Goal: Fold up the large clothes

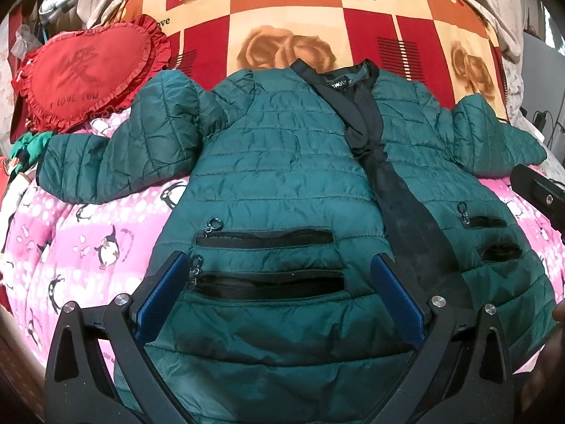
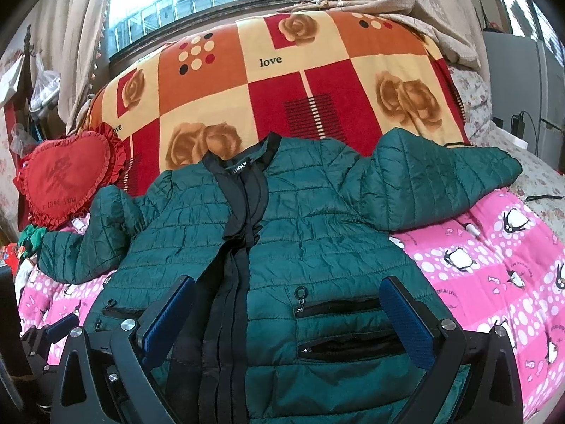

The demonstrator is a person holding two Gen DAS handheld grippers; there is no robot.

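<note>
- Lying flat, front up, on the pink penguin quilt [image 1: 70, 233] of the bed, the green quilted jacket [image 1: 268, 162] spreads both sleeves.
- My left tool [image 1: 279, 279] hovers released over its hem pockets.
- My right tool [image 2: 286, 304] is spread wide above the black placket [image 2: 229, 282].

Green quilted jacket [image 1: 282, 162] lies flat, front up, sleeves spread, on bed

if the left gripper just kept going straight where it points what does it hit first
Most likely the green jacket: the open left gripper hangs over its hem, framing the lower pocket zipper. Depth is unclear, so the exact contact spot is uncertain.
</note>
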